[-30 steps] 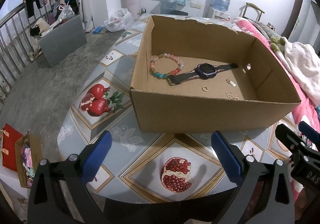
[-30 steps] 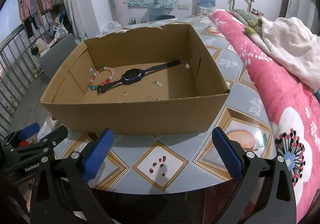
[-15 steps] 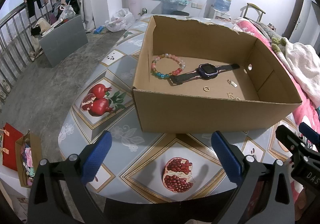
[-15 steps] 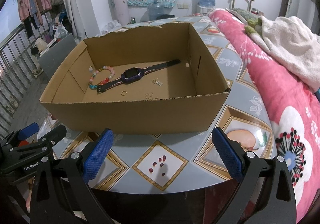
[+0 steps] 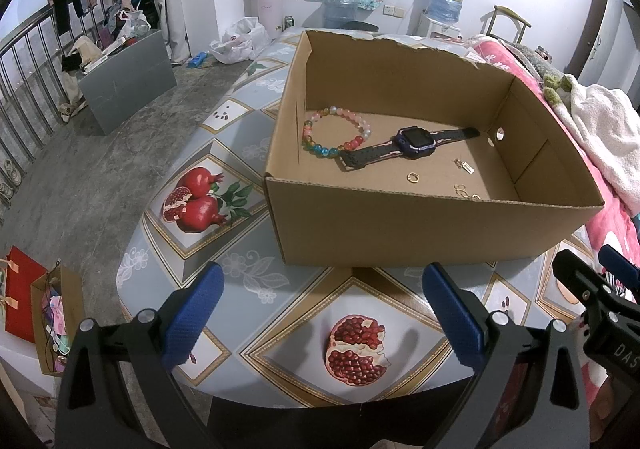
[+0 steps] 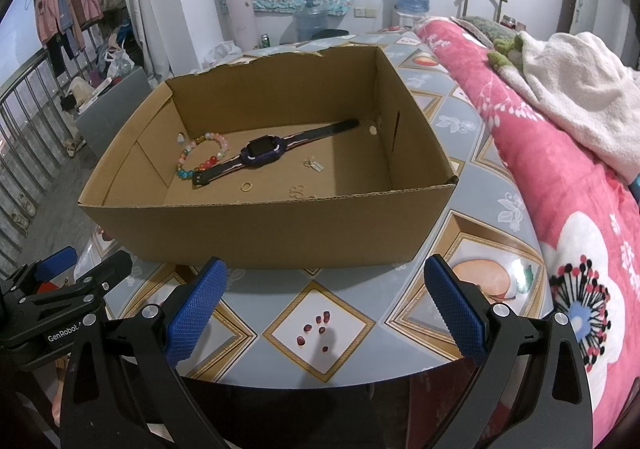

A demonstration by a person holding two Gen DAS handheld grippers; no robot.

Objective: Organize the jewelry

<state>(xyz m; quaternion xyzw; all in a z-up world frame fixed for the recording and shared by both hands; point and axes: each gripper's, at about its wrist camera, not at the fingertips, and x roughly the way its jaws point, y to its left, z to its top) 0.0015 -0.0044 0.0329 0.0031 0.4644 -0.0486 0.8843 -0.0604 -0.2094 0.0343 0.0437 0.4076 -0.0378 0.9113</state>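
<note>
Meanwhile both wide-open, empty claws, left (image 5: 318,307) and right (image 6: 326,299), edged nearer the box (image 5: 420,229).

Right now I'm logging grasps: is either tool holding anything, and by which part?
Nothing is held. The left tool and right tool are both open, short of the cardboard box.

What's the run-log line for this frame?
phase: pre-grasp | left gripper: open, empty | right gripper: open, empty | cardboard box: holds bead bracelet, watch, ring
</note>
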